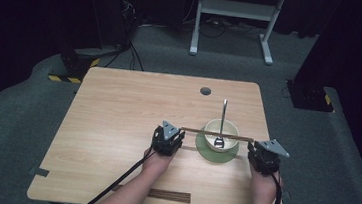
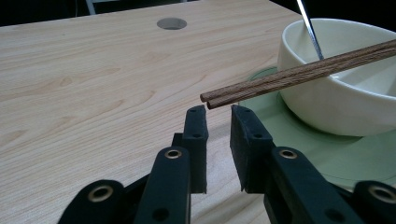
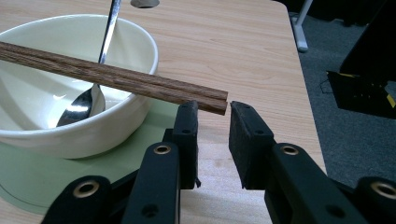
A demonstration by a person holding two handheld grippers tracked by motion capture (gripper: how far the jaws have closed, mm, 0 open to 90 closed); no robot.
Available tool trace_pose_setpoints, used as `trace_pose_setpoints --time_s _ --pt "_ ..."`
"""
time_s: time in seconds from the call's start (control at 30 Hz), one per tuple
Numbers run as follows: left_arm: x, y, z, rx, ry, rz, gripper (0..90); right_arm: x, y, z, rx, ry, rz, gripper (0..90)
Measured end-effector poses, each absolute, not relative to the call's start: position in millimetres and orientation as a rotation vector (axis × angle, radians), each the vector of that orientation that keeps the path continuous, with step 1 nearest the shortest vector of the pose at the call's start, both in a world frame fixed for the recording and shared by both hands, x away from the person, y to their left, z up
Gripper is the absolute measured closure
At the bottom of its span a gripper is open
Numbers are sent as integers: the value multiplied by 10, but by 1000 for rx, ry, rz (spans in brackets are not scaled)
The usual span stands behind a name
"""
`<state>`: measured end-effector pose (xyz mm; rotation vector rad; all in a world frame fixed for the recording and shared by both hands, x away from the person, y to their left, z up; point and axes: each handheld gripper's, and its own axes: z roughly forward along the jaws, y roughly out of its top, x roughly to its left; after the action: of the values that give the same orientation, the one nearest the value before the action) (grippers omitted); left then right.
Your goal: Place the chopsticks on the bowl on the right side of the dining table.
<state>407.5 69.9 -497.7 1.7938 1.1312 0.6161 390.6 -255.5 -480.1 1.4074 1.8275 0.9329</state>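
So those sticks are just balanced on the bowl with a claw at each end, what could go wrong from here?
The chopsticks merely lie across the bowl's rim. Both the left gripper and right gripper are open at their tips, so a nudge could roll them off. The spoon leans loosely inside; a bump might tip it out. The bowl could also slide on its green plate.

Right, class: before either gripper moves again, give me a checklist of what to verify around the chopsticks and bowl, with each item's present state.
1. Chopsticks rest across the bowl rim: ok.
2. Left gripper open, just short of the near chopstick ends: ok.
3. Right gripper open at the other ends: ok.
4. Spoon sits in the bowl, handle leaning on the rim: ok.
5. Bowl stands on the green plate: ok.
6. Chopsticks balanced enough to stay put: cannot tell.
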Motion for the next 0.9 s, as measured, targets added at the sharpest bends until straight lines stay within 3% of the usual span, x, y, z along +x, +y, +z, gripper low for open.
trace_pose_setpoints --time_s 0.43,0.9 --pt "4087 711 -4976 1784 1147 625 799 3906 -2554 -4803 1409 1828 934 719" --pt "4083 705 -4987 1790 1146 620 769 3904 -2553 -4800 1406 1830 936 696"
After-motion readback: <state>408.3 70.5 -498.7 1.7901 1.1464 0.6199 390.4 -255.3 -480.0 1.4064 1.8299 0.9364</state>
